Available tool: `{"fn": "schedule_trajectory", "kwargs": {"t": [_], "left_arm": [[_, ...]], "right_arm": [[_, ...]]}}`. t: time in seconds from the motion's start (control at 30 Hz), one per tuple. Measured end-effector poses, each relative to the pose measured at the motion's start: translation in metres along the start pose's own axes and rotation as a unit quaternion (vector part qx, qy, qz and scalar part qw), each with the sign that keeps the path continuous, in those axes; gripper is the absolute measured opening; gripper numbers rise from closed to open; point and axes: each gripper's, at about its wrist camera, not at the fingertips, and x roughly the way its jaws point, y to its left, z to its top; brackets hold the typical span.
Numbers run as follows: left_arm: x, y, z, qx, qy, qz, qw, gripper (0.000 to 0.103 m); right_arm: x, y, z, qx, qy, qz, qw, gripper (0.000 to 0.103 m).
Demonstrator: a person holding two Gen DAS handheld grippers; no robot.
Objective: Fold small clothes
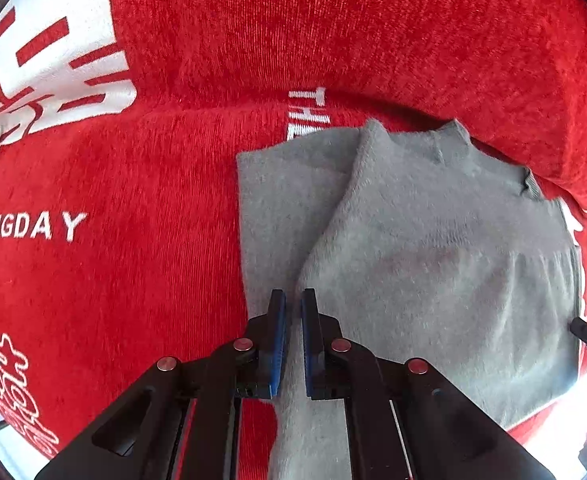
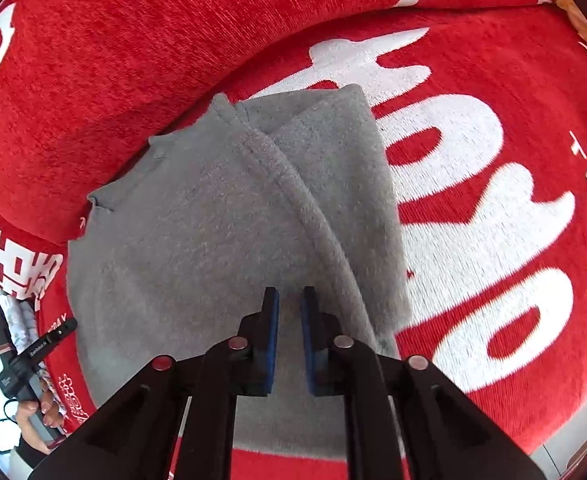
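Grey sweater [image 1: 433, 240] lies under both hand-held grippers' nearly closed fingertips.

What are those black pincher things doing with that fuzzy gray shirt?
Someone is folding a little gray sweater on a red sofa cover with white writing. They hold a hand-held gripper in each hand. One side of the sweater is already folded over the middle, making a long crease. The left hand-held gripper and the right hand-held gripper both hover over the bottom part of the sweater, fingers slightly apart, with nothing pinched between them.
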Motion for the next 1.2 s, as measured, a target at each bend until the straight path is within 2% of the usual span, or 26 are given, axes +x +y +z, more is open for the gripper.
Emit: {"fn": "schedule_trajectory", "kwargs": {"t": [0.2, 0.37, 0.43, 0.5, 0.53, 0.6, 0.67, 0.7, 0.73, 0.77, 0.83, 0.9, 0.97, 1.0, 1.07, 1.2], "left_arm": [[-0.02, -0.008, -0.023, 0.016, 0.014, 0.006, 0.9998, 0.008], [-0.031, -0.015, -0.042, 0.024, 0.024, 0.013, 0.9993, 0.008], [-0.035, -0.015, -0.049, 0.023, 0.027, 0.017, 0.9992, 0.008], [-0.039, -0.016, -0.056, 0.025, 0.028, 0.027, 0.9989, 0.008], [-0.04, -0.016, -0.059, 0.029, 0.03, 0.031, 0.9986, 0.008], [-0.04, -0.015, -0.063, 0.034, 0.039, 0.031, 0.9982, 0.008], [-0.04, -0.014, -0.067, 0.034, 0.043, 0.029, 0.9981, 0.008], [-0.042, -0.013, -0.07, 0.033, 0.042, 0.031, 0.9981, 0.028], [-0.043, -0.012, -0.072, 0.031, 0.04, 0.032, 0.9982, 0.086], [-0.046, -0.01, -0.074, 0.025, 0.033, 0.04, 0.9984, 0.103], [-0.055, -0.009, -0.078, 0.028, 0.005, 0.052, 0.9983, 0.102], [-0.057, -0.008, -0.081, 0.029, 0.004, 0.058, 0.9979, 0.102], [-0.056, -0.005, -0.082, 0.018, 0.008, 0.064, 0.9978, 0.102], [-0.055, -0.003, -0.082, 0.015, 0.01, 0.069, 0.9975, 0.102], [-0.055, 0.002, -0.083, 0.005, 0.008, 0.084, 0.9964, 0.102], [-0.054, 0.013, -0.084, -0.018, 0.008, 0.09, 0.9957, 0.102]], "right_arm": [[-0.009, 0.02, -0.023, -0.009, 0.012, 0.013, 1.0, 0.014], [-0.006, 0.041, -0.047, -0.013, 0.028, 0.026, 0.999, 0.021], [-0.005, 0.049, -0.057, -0.015, 0.036, 0.029, 0.999, 0.029], [0.0, 0.06, -0.065, -0.019, 0.041, 0.029, 0.999, 0.05], [0.0, 0.064, -0.068, -0.022, 0.042, 0.029, 0.998, 0.056], [0.001, 0.072, -0.076, -0.032, 0.047, 0.031, 0.998, 0.057], [0.004, 0.08, -0.081, -0.039, 0.055, 0.034, 0.997, 0.062], [0.005, 0.083, -0.084, -0.042, 0.058, 0.035, 0.997, 0.064], [0.006, 0.086, -0.087, -0.045, 0.06, 0.036, 0.996, 0.064], [0.007, 0.089, -0.09, -0.049, 0.063, 0.036, 0.996, 0.064], [0.009, 0.094, -0.094, -0.053, 0.066, 0.035, 0.996, 0.064], [0.011, 0.098, -0.098, -0.056, 0.07, 0.035, 0.995, 0.065], [0.013, 0.102, -0.102, -0.06, 0.072, 0.031, 0.995, 0.076], [0.012, 0.103, -0.105, -0.063, 0.07, 0.032, 0.995, 0.078], [0.012, 0.109, -0.109, -0.074, 0.07, 0.028, 0.994, 0.078], [0.015, 0.124, -0.117, -0.102, 0.07, 0.004, 0.992, 0.078]]}}
